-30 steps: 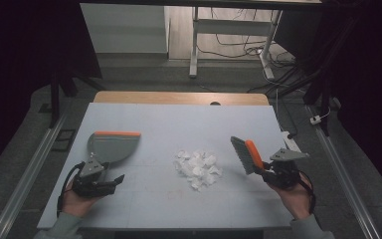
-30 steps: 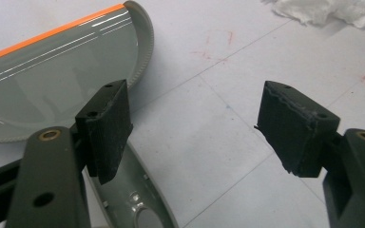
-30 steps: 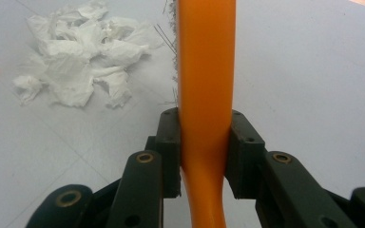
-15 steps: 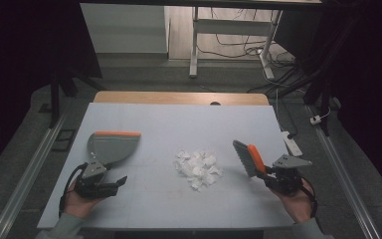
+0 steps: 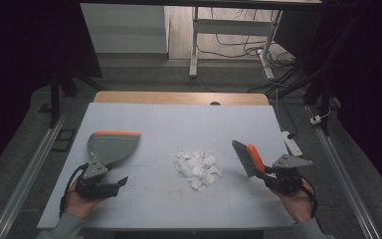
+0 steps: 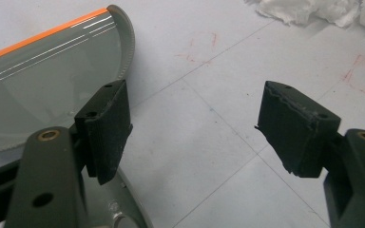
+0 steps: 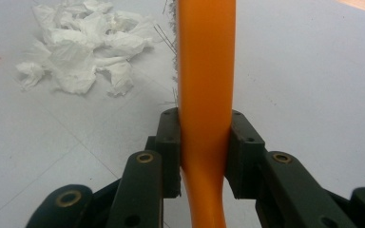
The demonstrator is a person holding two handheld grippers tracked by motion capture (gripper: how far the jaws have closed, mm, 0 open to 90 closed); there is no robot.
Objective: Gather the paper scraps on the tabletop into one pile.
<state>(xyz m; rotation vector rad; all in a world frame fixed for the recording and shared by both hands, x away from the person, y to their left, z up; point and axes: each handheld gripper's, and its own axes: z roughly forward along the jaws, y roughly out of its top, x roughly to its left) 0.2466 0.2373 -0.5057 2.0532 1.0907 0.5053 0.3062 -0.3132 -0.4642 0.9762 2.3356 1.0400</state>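
A grey dustpan (image 5: 113,147) with an orange front lip lies on the table at the left. Its pan (image 6: 43,90) sits just beside the left jaw in the left gripper view. My left gripper (image 5: 110,180) rests right behind the pan, open (image 6: 195,118), with bare table between the jaws. A pile of crumpled white paper scraps (image 5: 197,168) lies mid-table (image 7: 81,52). To its right, my right gripper (image 5: 271,175) is shut (image 7: 204,137) on the orange handle of a hand brush (image 5: 246,158). The brush's bristles point toward the pile.
The pale table top (image 5: 189,119) has a wooden strip along its far edge. Faint red marks (image 6: 361,71) are drawn on the surface near the paper. Beyond the table stand a desk frame (image 5: 194,45) and floor cables (image 5: 243,45).
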